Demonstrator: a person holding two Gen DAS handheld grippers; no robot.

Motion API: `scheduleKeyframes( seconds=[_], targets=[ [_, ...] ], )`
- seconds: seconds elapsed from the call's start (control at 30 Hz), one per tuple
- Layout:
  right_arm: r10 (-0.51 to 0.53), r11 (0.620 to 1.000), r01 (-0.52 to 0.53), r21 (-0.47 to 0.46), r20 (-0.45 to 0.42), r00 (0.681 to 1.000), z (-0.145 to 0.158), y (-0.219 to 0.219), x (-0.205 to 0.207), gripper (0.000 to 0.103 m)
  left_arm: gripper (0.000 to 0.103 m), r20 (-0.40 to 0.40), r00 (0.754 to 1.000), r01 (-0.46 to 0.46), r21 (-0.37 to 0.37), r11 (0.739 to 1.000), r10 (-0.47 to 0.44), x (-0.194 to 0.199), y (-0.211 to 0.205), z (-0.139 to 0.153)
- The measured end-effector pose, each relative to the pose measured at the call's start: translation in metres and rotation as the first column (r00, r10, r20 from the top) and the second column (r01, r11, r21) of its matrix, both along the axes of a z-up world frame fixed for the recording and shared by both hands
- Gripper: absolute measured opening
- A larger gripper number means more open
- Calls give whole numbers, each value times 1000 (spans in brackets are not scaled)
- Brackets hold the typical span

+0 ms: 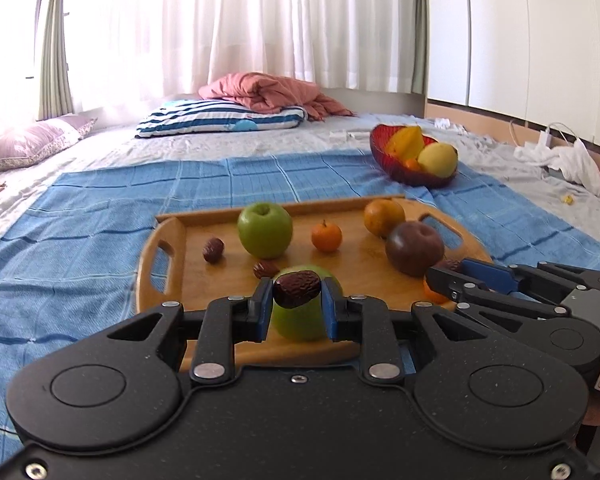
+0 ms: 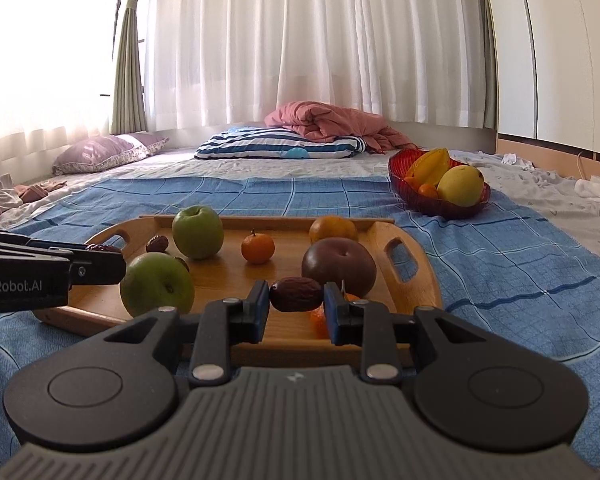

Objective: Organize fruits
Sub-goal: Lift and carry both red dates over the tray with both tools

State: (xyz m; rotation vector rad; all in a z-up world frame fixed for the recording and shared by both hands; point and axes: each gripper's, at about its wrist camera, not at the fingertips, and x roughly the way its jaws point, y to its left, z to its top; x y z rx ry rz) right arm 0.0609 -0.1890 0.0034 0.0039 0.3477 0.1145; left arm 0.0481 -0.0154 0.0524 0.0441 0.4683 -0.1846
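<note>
A wooden tray (image 1: 180,264) (image 2: 416,264) lies on the blue blanket and holds green apples (image 1: 265,230) (image 2: 198,232), a small mandarin (image 1: 326,236) (image 2: 258,248), an orange (image 1: 384,216) (image 2: 333,229), a dark purple fruit (image 1: 415,248) (image 2: 339,266) and loose dates (image 1: 213,250). My left gripper (image 1: 296,294) is shut on a brown date (image 1: 297,289), above a near green apple (image 1: 300,320) (image 2: 156,284). My right gripper (image 2: 296,300) is shut on another date (image 2: 296,294) over the tray's near edge. A red bowl (image 1: 396,168) (image 2: 452,208) holds star fruit and yellow fruit.
The bed carries a striped pillow (image 1: 220,118) (image 2: 276,144), a pink quilt (image 1: 276,92) (image 2: 332,120) and a purple pillow (image 1: 32,142) (image 2: 104,154). White cloths and cables (image 1: 560,152) lie at the right by the wall. Curtains hang behind.
</note>
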Motion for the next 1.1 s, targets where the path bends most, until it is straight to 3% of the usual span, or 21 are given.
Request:
scheduleKeyframes(
  seconds=[0.6,1.1],
  targets=[
    [-19,1000,19,-2,-12,1000,12,13,41,34,24,-48,997,-66,1,998,66,56,28,-4],
    [-26,1000,27,14,-94,995,0,19,81,34,24,-131,987,-90,0,996,90,95,36,-28]
  ],
)
